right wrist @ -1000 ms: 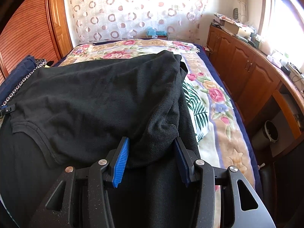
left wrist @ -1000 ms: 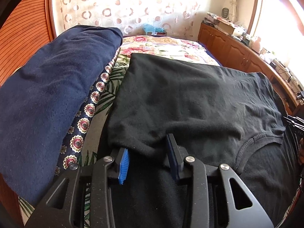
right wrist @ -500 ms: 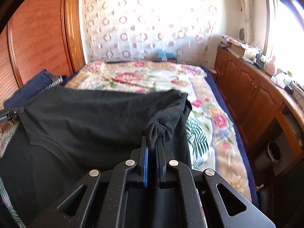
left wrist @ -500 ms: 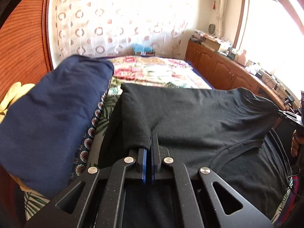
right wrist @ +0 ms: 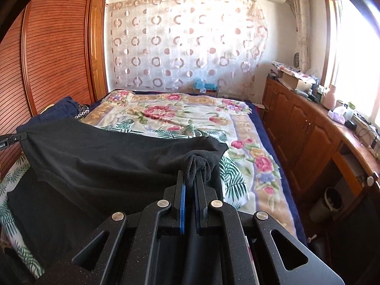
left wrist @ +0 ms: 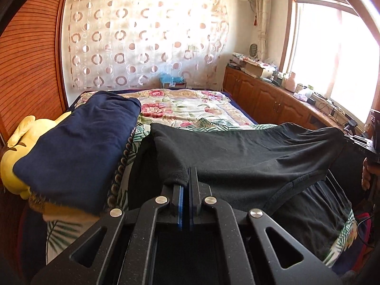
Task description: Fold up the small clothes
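My left tongs [left wrist: 186, 178] are clamped on a bunched corner of the black T-shirt [left wrist: 249, 156], the cloth pinched between the blue pads right at the tips. My right tongs [right wrist: 190, 180] are pinched tight on the other corner of the same shirt [right wrist: 106, 161], a thick wad of fabric sticking up between the tips. Between the two grips the upper layer of the shirt is lifted off the bed and stretched left to right, with its ribbed neckline [left wrist: 292, 185] curving along the near edge of that raised layer; the rest of the shirt hangs down and lies on the near part of the floral blanket [right wrist: 180, 116] that covers the bed. In the left wrist view my right tongs show at the far right edge [left wrist: 361, 142], holding the shirt's right corner. To the left of the shirt lies a folded navy garment [left wrist: 78, 147], resting on a yellow plush toy [left wrist: 21, 147] beside the slatted wooden wardrobe door [right wrist: 54, 59]. Along the right wall runs a wooden cabinet [right wrist: 306, 128] whose top carries boxes and bottles under the window. At the far end of the bed hangs a curtain with a ring pattern [right wrist: 185, 45].
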`<state>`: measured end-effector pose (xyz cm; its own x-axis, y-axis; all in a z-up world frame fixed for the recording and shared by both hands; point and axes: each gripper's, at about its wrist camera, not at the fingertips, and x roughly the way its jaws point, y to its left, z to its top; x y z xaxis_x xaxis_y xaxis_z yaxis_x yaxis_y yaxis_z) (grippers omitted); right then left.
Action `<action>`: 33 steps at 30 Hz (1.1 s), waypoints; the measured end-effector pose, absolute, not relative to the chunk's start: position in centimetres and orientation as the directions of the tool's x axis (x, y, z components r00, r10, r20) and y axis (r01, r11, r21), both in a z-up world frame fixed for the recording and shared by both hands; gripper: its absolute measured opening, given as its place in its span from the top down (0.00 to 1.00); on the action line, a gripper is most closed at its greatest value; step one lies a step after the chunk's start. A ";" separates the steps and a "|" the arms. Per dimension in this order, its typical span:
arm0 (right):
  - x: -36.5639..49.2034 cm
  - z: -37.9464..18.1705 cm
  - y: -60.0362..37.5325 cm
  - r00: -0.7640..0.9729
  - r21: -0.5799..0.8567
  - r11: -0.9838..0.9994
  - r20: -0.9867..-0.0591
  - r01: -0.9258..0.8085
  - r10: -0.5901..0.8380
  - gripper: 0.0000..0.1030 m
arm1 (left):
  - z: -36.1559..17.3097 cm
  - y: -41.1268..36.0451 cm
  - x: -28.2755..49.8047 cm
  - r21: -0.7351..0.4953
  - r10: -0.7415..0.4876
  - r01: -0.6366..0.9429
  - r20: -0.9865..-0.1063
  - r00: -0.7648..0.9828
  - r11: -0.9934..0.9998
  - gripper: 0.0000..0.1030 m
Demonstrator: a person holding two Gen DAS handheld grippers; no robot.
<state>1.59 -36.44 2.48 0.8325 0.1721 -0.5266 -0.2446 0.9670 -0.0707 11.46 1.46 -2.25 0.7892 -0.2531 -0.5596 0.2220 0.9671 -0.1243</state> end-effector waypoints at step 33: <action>-2.4 -2.9 -35.8 0.712 -0.029 0.965 -0.680 -0.262 0.173 0.95 | -8.4 2.6 2.6 -0.175 -0.290 0.235 -0.685 0.669 0.956 0.96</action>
<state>-2.43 -35.80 -2.95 0.7122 0.1728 -0.6803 -0.2621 0.9646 -0.0294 2.59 2.62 -8.41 0.6687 -0.2895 -0.6849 0.2348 0.9562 -0.1750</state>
